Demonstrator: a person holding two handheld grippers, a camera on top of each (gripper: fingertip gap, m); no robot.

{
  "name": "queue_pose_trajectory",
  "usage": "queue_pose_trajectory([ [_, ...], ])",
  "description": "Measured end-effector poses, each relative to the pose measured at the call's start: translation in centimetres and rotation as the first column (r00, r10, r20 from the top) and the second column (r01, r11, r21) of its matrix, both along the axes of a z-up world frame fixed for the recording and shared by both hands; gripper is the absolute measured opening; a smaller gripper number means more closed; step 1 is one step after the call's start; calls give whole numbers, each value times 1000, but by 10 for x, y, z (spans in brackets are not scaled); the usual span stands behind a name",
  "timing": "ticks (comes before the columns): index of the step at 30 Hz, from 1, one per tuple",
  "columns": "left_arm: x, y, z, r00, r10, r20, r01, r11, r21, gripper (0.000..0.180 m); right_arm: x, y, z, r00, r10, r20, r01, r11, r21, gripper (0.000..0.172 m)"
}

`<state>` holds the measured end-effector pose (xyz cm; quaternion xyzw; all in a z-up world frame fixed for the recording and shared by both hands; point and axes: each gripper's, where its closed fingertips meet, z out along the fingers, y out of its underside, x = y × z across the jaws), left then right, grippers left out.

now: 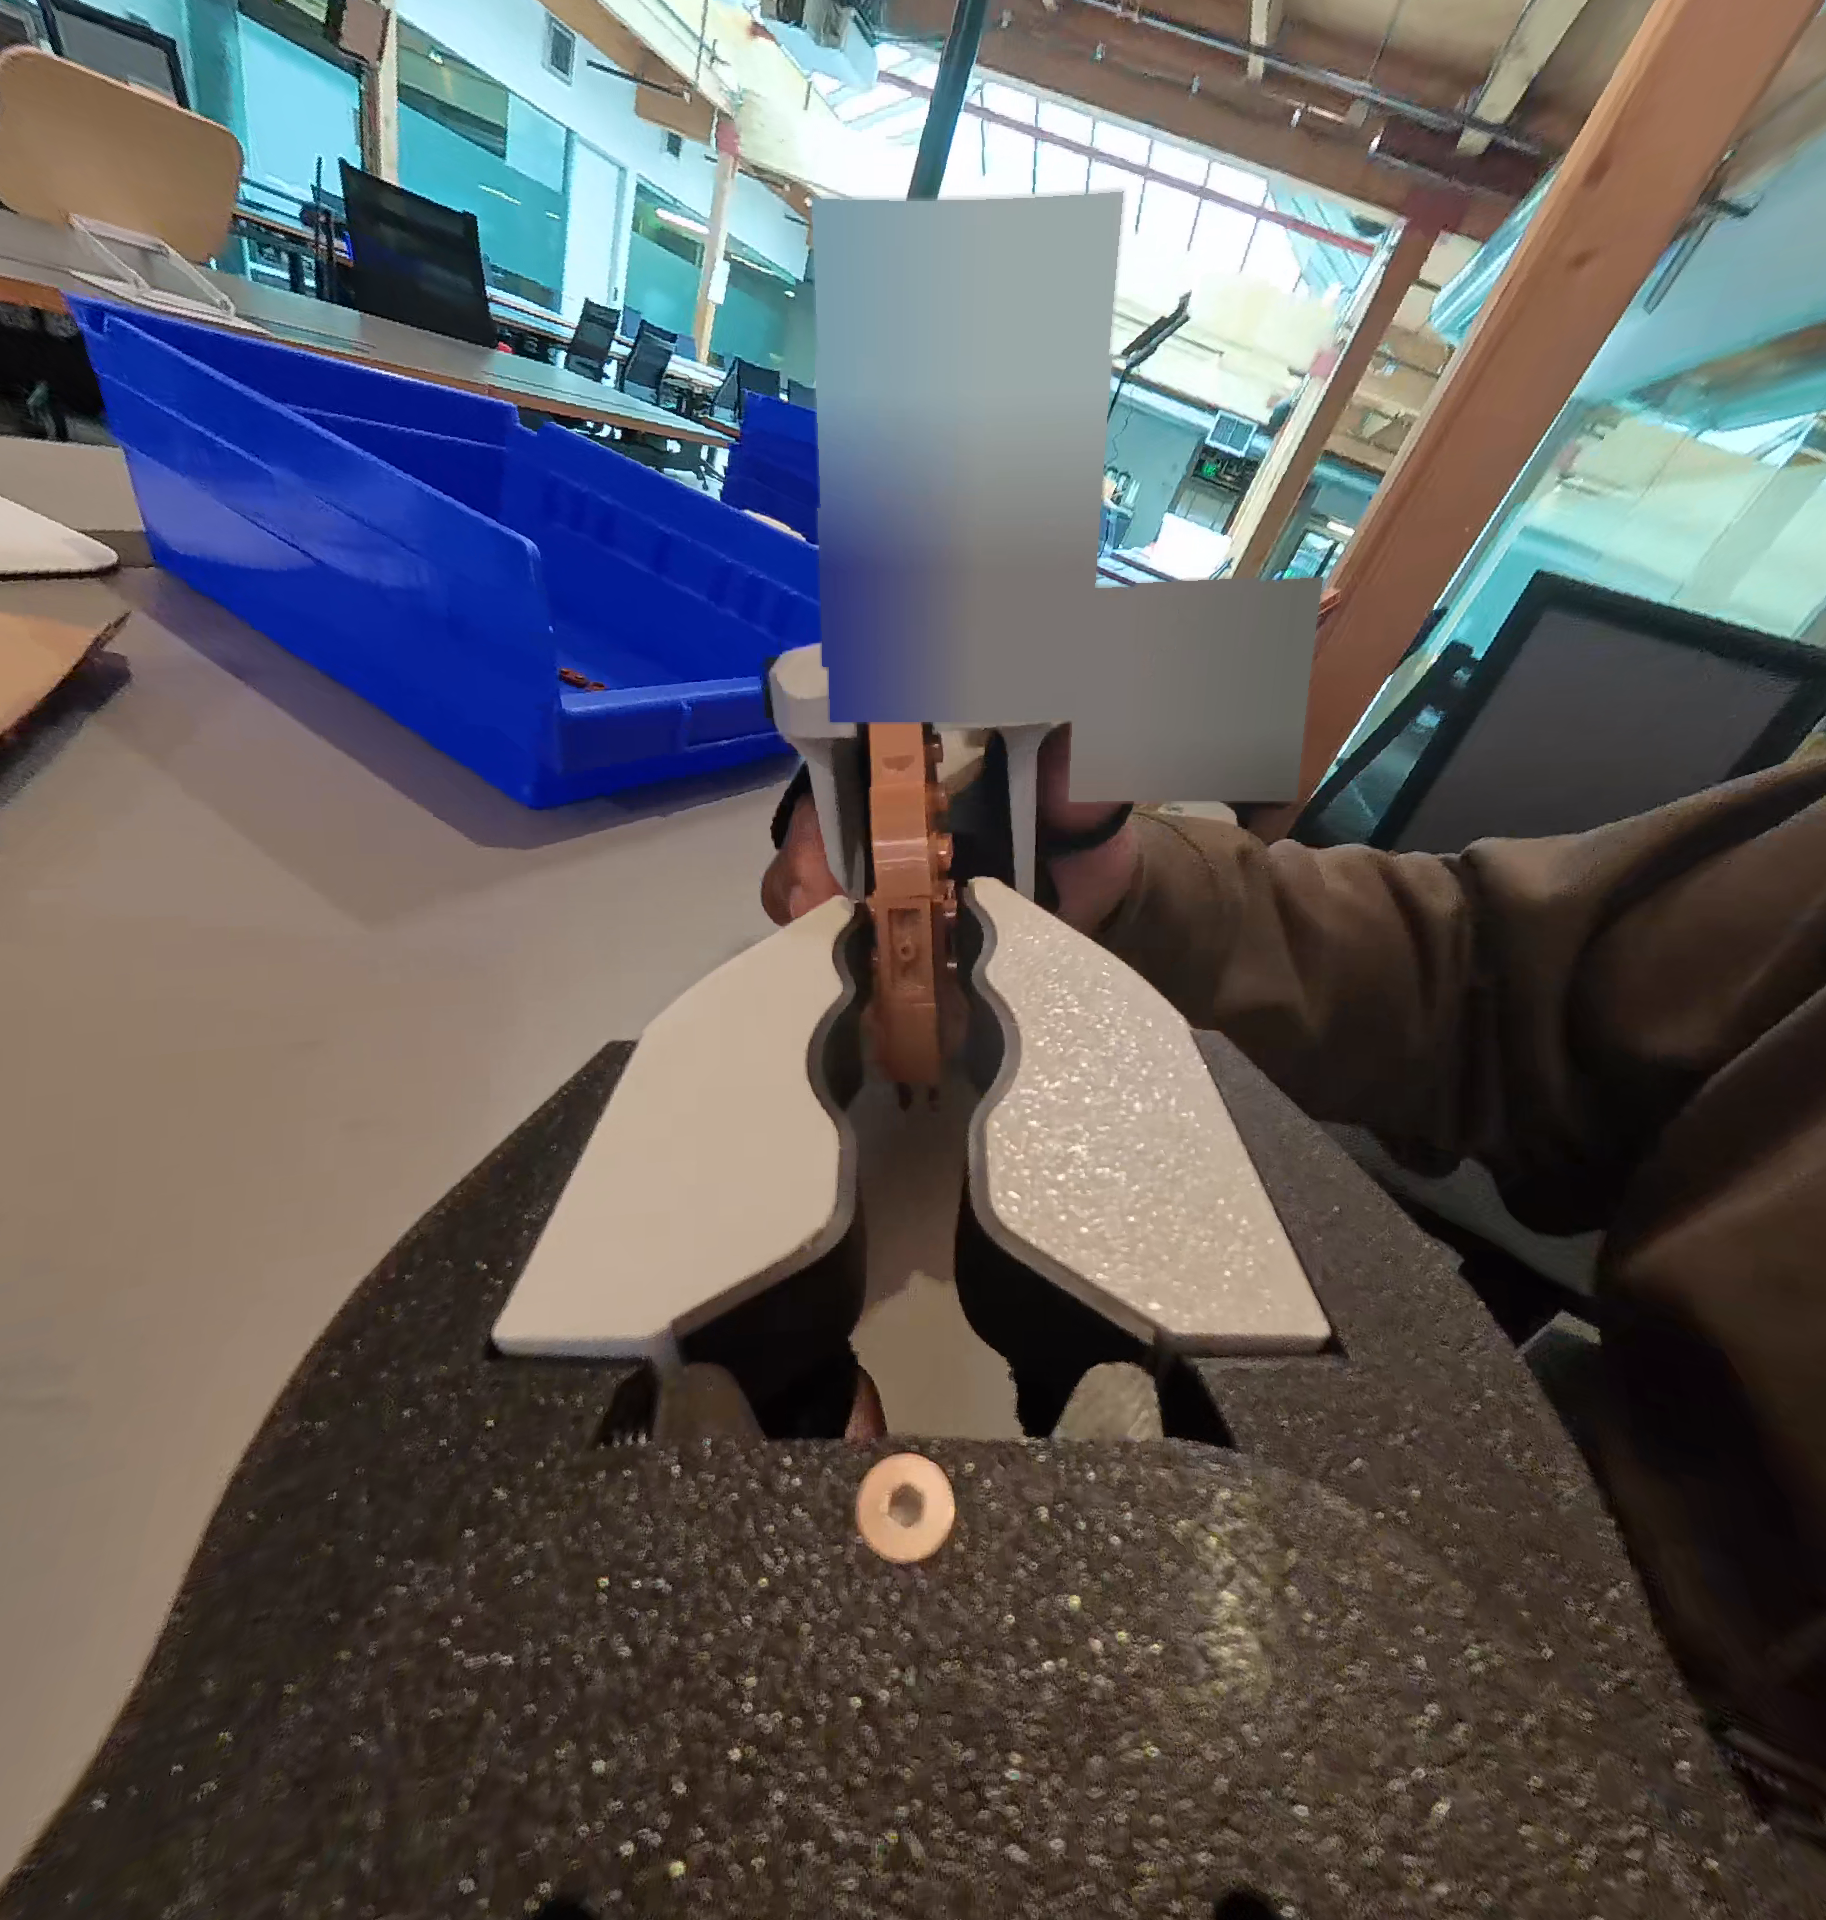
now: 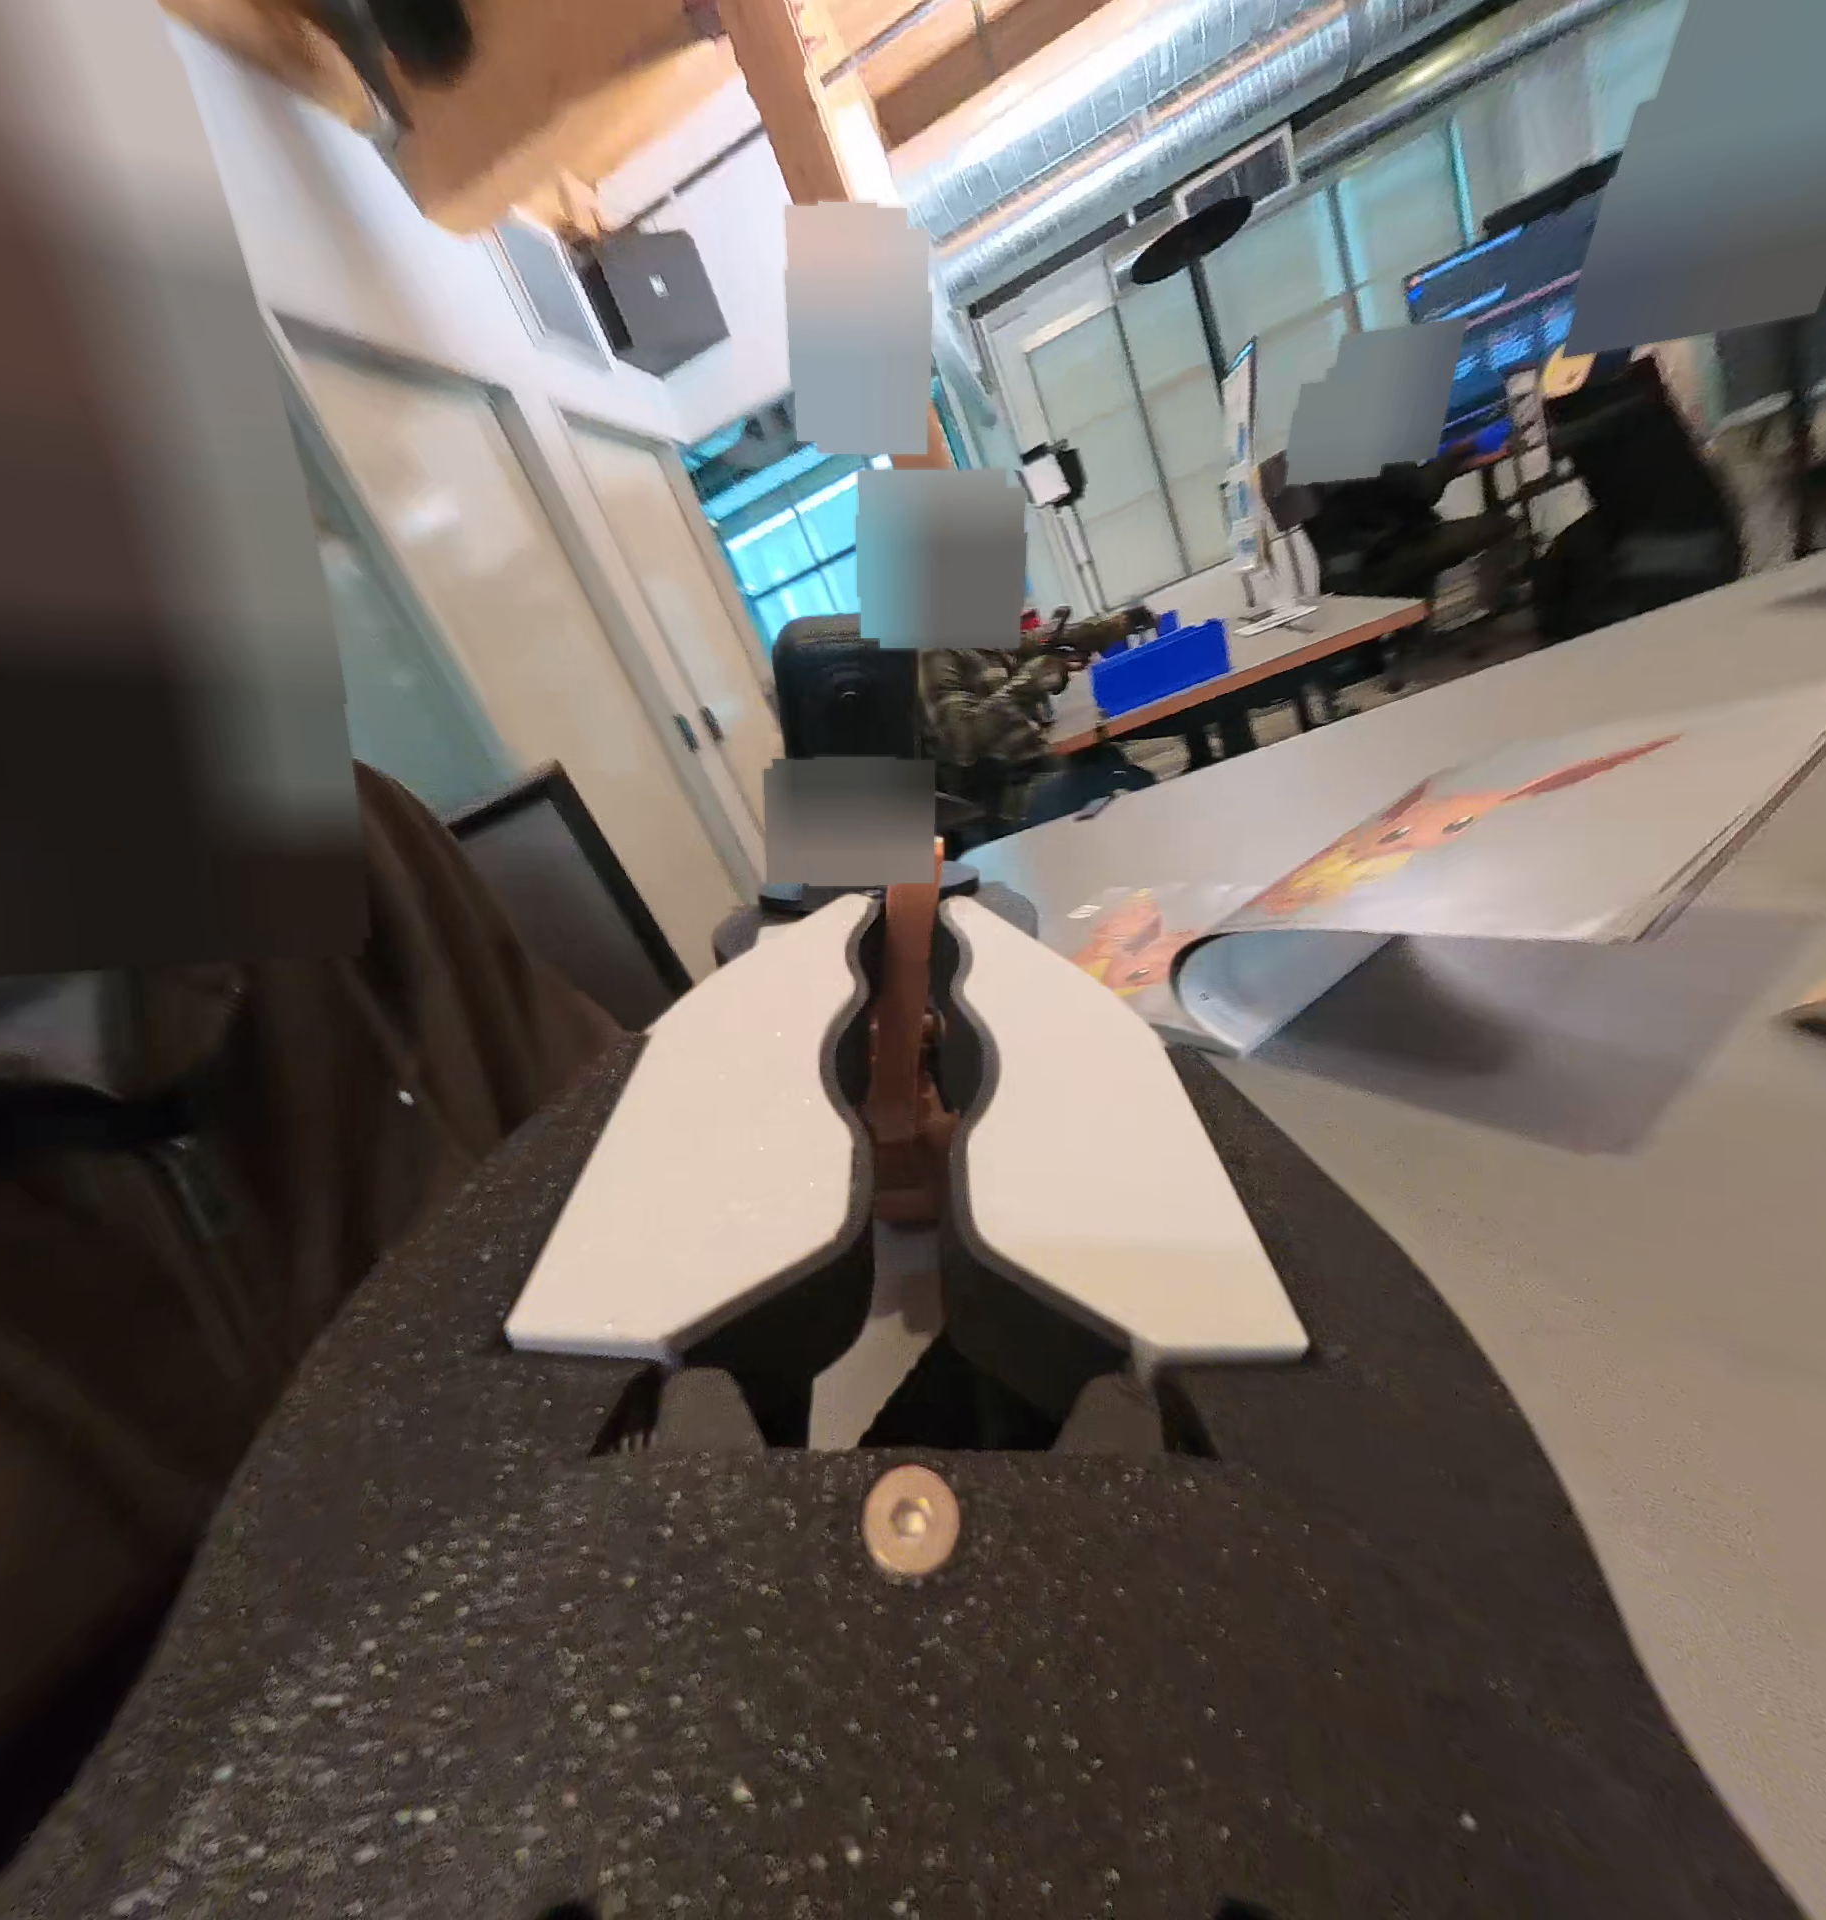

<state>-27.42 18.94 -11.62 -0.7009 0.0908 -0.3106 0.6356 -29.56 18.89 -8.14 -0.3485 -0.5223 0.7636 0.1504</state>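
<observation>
My left gripper (image 1: 911, 896) is shut on a tan-brown brick assembly (image 1: 898, 831), seen edge-on and held above the grey table (image 1: 265, 987). The other gripper grips the same assembly from the far side; its grey finger (image 1: 831, 810) and a person's hand show there. In the right wrist view, my right gripper (image 2: 909, 914) is shut on the brown assembly (image 2: 904, 1049), a thin plate edge-on between the fingertips. The left gripper's black camera body (image 2: 847, 696) faces me just beyond it.
A blue bin (image 1: 369, 540) stands on the table at the left, with a small brown piece (image 1: 582, 681) in it. An open picture booklet (image 2: 1460, 842) lies at the right. A dark monitor (image 1: 1615, 727) and a brown sleeve (image 1: 1511, 987) are close by. My two grippers' fingertips are within a few centimetres of each other.
</observation>
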Motion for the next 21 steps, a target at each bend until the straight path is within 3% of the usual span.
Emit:
queue_pose_trajectory([
  [3, -7, 2, -5, 999, 22, 42, -20, 999, -44, 16, -6, 4, -6, 998, -37, 44, 37, 999, -4, 8],
  [6, -17, 7, -6, 992, 71, 105, -62, 994, -86, 16, -8, 6, -7, 975, -201, -91, 217, 945, 243, 8],
  [7, -30, 10, -8, 979, 151, 134, -137, 985, -109, 15, -3, 3, -4, 964, -207, -163, 250, 918, 309, 8],
  [8, -35, 6, -3, 972, 130, 195, -112, 989, -98, 15, -1, 6, -2, 951, -241, -195, 296, 892, 341, 8],
  [10, -31, -2, -3, 983, 55, 175, -39, 995, -90, 16, -2, 24, 3, 938, -305, -162, 339, 904, 261, 8],
  [12, -29, 2, -8, 990, 99, 103, -90, 991, -97, 16, -1, 38, 8, 940, -313, -132, 333, 928, 167, 8],
  [18, -32, 4, -5, 982, 103, 159, -88, 991, -100, 16, -7, 45, -6, 943, -327, -68, 334, 922, 198, 8],
  [21, -34, 8, -15, 983, 148, 107, -131, 980, -152, 16, -10, 45, -11, 944, -326, -42, 328, 922, 206, 8],
])
